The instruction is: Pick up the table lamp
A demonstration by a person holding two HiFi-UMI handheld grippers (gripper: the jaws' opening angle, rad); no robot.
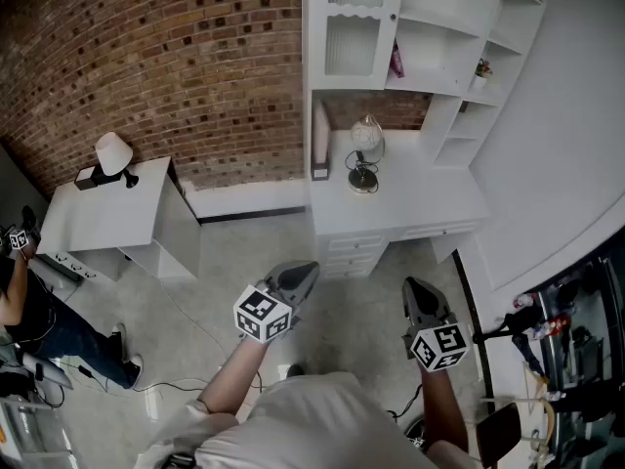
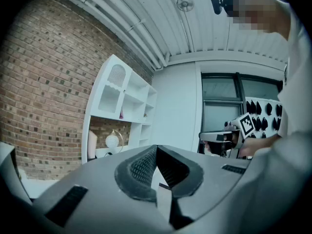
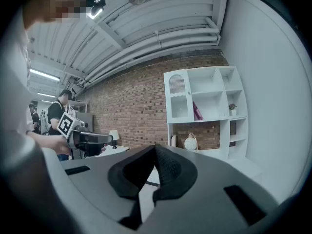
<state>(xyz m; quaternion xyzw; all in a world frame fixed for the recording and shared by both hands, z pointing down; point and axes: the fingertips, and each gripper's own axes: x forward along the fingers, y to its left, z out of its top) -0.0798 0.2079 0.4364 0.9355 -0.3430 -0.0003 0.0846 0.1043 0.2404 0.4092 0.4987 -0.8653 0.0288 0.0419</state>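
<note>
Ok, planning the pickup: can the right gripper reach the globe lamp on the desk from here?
Probably not yet: the right gripper, shut, hangs short of the desk; only floor lies before the globe lamp.

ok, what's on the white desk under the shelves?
A globe table lamp near the middle and an upright pale board at the left end of the desk. Anything behind that board is covered.

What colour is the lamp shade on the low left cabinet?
The shade is white; the head view shows it best.
</note>
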